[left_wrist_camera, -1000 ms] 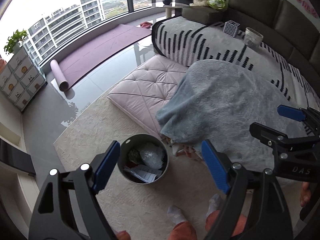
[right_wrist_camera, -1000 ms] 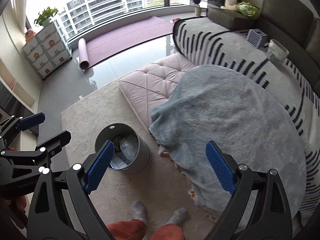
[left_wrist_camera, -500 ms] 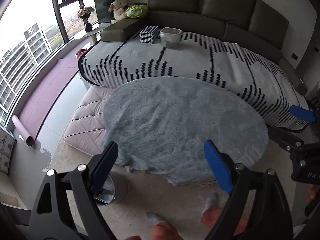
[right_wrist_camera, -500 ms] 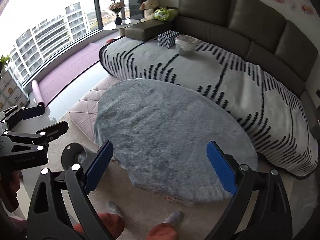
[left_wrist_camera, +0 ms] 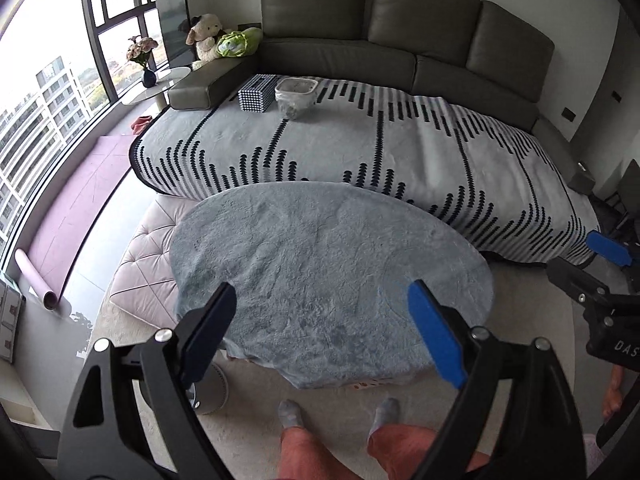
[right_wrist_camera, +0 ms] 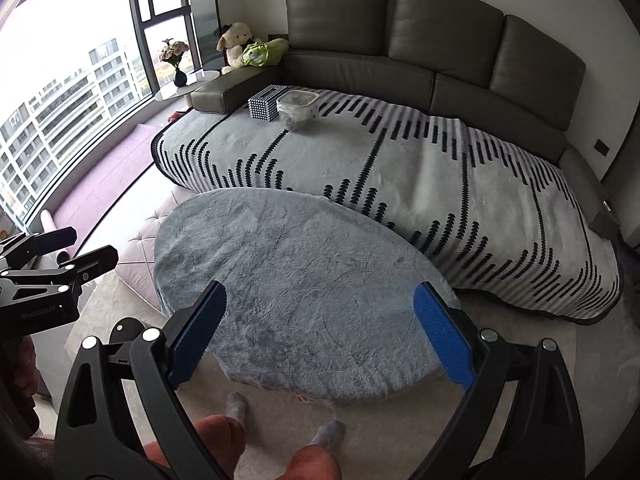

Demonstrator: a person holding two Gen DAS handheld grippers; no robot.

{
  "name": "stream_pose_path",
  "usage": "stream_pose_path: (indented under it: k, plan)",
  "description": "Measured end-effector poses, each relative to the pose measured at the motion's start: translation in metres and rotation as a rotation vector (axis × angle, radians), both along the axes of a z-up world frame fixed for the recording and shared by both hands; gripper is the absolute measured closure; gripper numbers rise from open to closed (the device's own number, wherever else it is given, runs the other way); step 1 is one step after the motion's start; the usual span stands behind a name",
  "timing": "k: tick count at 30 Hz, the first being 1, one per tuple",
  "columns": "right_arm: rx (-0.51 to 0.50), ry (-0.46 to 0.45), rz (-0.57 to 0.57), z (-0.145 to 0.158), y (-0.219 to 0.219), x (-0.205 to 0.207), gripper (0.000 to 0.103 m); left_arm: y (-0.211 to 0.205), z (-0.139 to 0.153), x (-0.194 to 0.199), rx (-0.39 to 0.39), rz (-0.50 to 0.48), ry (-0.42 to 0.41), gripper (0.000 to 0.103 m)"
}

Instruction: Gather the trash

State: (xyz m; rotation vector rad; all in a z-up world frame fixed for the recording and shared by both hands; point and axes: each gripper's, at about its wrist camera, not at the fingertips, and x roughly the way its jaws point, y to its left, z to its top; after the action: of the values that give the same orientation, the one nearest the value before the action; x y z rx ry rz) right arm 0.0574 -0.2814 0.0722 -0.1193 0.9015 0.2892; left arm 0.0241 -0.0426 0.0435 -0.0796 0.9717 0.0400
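Observation:
My left gripper (left_wrist_camera: 324, 332) is open and empty, held above the near edge of the oval table under a grey fluffy cover (left_wrist_camera: 320, 264). My right gripper (right_wrist_camera: 320, 332) is open and empty over the same cover (right_wrist_camera: 296, 276). Only the side of the grey trash bin (left_wrist_camera: 212, 394) shows on the rug, behind my left finger. Far off on the striped blanket (left_wrist_camera: 360, 148) stands a small bin lined with a clear plastic bag (left_wrist_camera: 295, 96), also seen in the right wrist view (right_wrist_camera: 298, 110). Beside it lies a black-and-white dotted box (left_wrist_camera: 258, 94).
A dark sofa (left_wrist_camera: 400, 40) curves along the back wall, with plush toys (left_wrist_camera: 216, 40) at its left end. A pink cushion (left_wrist_camera: 148, 276) lies left of the table. A rolled purple mat (left_wrist_camera: 44, 276) lies by the window. The person's feet (left_wrist_camera: 288, 412) stand on the rug.
Both views swung up and to the right, from the open trash bin on the floor to the table and sofa. Both grippers stayed open.

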Motion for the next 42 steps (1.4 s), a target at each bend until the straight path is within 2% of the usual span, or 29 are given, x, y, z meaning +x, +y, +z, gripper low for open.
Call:
stream_pose_path:
  k: [4,14,42]
  plan:
    - [0.015,0.022,-0.054,0.0,0.001,-0.007,0.012,-0.002,0.005,0.001,-0.008,-0.068,0.025,0.016]
    - [0.04,0.028,-0.113,0.004,0.022,-0.013,0.012,0.014,0.016,0.003,0.037,-0.148,-0.006,0.015]
    - [0.042,0.013,-0.11,0.018,0.036,-0.018,0.012,0.03,0.02,0.004,0.013,-0.135,-0.019,0.015]
